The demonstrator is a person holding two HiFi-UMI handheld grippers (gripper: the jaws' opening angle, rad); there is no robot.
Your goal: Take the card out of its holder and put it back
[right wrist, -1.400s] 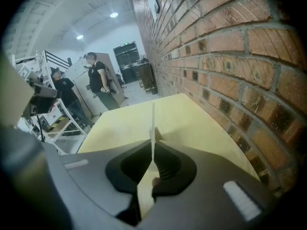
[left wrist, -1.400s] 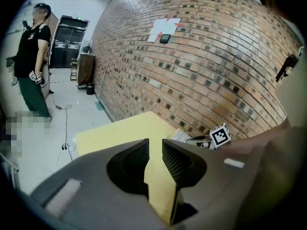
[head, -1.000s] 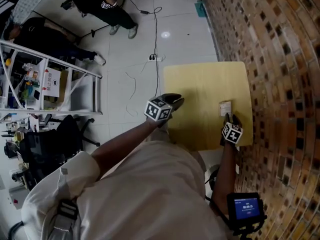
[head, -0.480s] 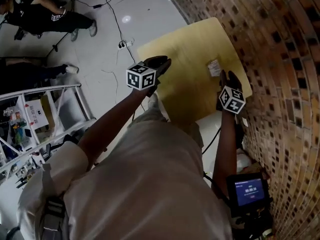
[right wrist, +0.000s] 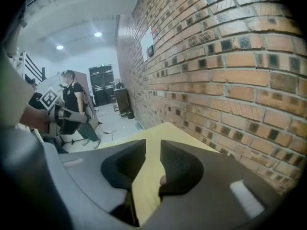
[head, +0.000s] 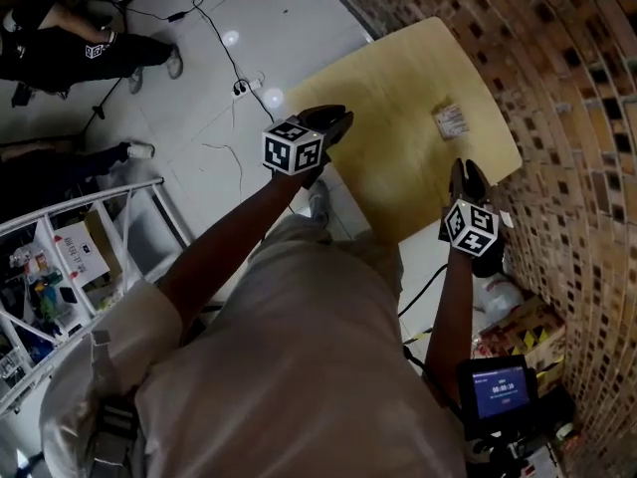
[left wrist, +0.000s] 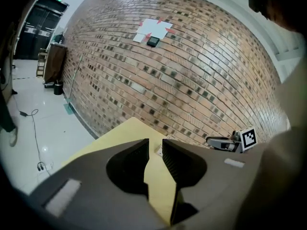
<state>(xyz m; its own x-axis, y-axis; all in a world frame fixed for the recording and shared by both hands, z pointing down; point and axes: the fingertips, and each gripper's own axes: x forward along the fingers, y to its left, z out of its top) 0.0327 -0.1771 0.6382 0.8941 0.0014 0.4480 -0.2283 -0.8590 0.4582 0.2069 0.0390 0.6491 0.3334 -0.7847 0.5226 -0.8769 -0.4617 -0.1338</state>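
Note:
The card holder (head: pixel 453 119), a small white sleeve with red print, lies flat on the yellow table (head: pixel 398 88) close to the brick wall. In the left gripper view the card holder (left wrist: pixel 157 150) shows as a pale speck beyond the jaw tips. My right gripper (head: pixel 468 175) hovers at the table's near right edge, a short way back from the holder. Its jaws (right wrist: pixel 152 145) are closing with a narrow gap and nothing between them. My left gripper (head: pixel 334 122) hangs over the table's left edge, and its jaws (left wrist: pixel 154 143) stand slightly apart and hold nothing.
A brick wall (head: pixel 577 88) runs along the table's right side. Bags (head: pixel 518 327) lie on the floor below the table's corner. A white rack (head: pixel 60 257) stands at the left. People (head: pixel 70 48) and a cable (head: pixel 234 78) are on the tiled floor beyond.
My right gripper has drawn back from the card holder towards the table's near edge. The left gripper stays at the table's left edge. The head view has swung round.

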